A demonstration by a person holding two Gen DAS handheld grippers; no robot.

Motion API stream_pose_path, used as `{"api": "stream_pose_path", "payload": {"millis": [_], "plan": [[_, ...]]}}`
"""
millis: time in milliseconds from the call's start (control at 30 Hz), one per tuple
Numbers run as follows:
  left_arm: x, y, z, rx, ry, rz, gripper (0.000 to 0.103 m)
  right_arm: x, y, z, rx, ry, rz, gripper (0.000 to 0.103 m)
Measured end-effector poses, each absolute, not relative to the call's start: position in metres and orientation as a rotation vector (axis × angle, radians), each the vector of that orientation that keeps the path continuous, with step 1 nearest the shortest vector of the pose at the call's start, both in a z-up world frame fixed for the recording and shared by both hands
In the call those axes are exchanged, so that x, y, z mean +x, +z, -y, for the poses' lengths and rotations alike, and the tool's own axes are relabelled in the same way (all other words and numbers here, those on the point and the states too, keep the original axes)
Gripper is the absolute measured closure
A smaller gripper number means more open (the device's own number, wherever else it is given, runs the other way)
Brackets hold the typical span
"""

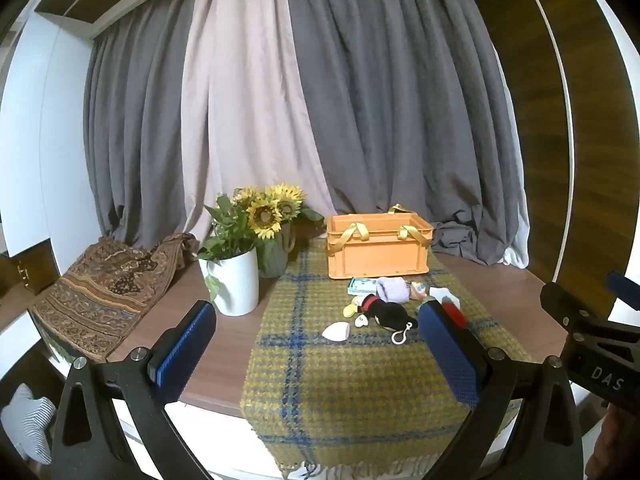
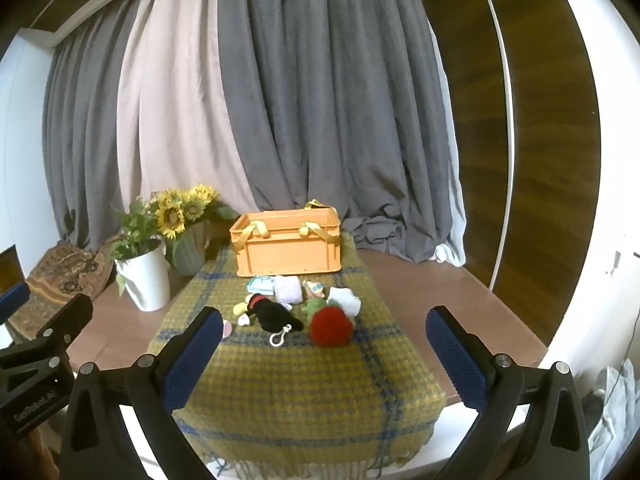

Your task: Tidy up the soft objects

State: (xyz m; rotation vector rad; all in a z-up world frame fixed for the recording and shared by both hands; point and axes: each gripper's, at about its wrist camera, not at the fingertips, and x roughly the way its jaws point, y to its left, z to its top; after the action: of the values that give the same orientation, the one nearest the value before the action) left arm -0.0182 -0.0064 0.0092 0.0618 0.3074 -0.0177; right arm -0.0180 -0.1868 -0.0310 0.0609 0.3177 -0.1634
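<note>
An orange crate [image 1: 378, 252] with yellow strap handles stands at the back of a yellow-and-blue plaid cloth [image 1: 352, 380]; it also shows in the right wrist view [image 2: 288, 246]. In front of it lie several soft toys: a black plush with a white clip [image 2: 276, 314], a red strawberry plush [image 2: 331, 326], a lilac knitted piece [image 2: 288, 289], a white cloth [image 2: 346, 300] and a small white piece [image 1: 336, 332]. My left gripper [image 1: 316, 320] is open and empty, short of the toys. My right gripper [image 2: 324, 326] is open and empty, also short of them.
A white pot of greenery [image 1: 236, 284] and a vase of sunflowers [image 1: 274, 256] stand left of the crate. A patterned brown cloth [image 1: 100, 296] lies at the table's left end. Grey and pink curtains [image 1: 320, 100] hang behind. Brown tabletop [image 2: 432, 300] shows right of the plaid cloth.
</note>
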Motion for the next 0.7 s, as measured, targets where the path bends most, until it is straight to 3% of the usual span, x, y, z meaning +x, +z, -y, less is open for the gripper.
{"api": "stream_pose_path", "payload": {"millis": [700], "plan": [[-0.026, 0.007, 0.007, 0.054, -0.022, -0.308, 0.000, -0.032, -0.038, 0.189, 0.059, -0.166, -0.304, 0.000]]}}
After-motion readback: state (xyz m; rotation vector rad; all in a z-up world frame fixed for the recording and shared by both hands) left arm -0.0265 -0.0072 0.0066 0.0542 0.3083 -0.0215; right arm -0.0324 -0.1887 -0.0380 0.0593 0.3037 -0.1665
